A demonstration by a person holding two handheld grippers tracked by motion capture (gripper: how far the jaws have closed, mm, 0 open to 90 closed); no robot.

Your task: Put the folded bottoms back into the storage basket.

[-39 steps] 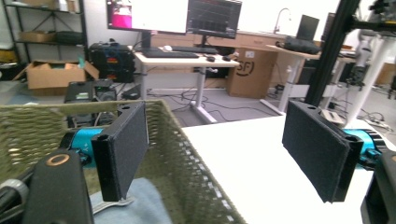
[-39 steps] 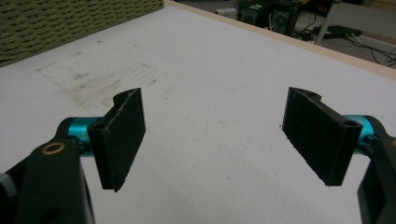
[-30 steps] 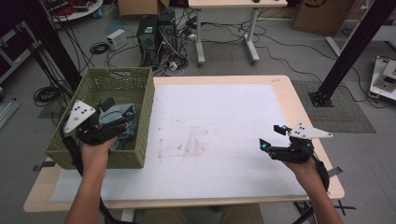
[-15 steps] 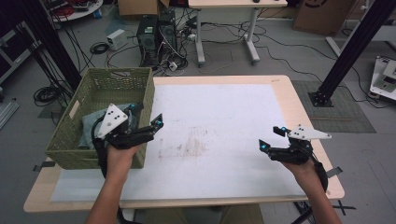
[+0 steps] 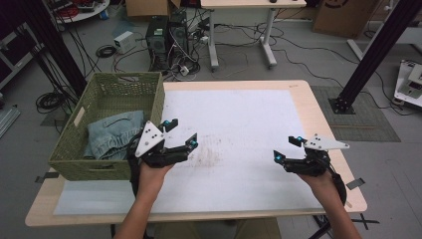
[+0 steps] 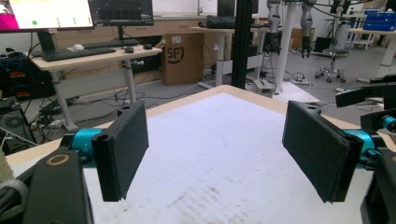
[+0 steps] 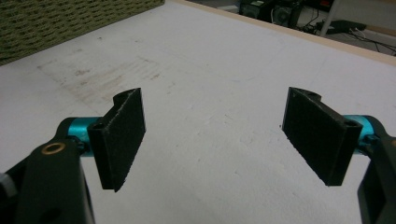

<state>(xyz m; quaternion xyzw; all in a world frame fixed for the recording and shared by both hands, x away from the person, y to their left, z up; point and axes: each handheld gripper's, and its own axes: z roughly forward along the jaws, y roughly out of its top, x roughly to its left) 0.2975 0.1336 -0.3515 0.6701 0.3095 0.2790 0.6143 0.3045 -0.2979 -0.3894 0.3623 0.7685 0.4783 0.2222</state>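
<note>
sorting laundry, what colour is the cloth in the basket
Faded light blue, like denim; it shows best in the high view.

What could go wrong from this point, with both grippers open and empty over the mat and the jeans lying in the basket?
1. The left gripper hovers beside the basket; a careless swing toward the jeans could knock its wall and shift it.
2. The basket sits at the table's left edge, so a hard tug might drag it off.
3. The jeans lie crumpled; one gripper alone may catch just a fold, and the right gripper is far away.
</note>
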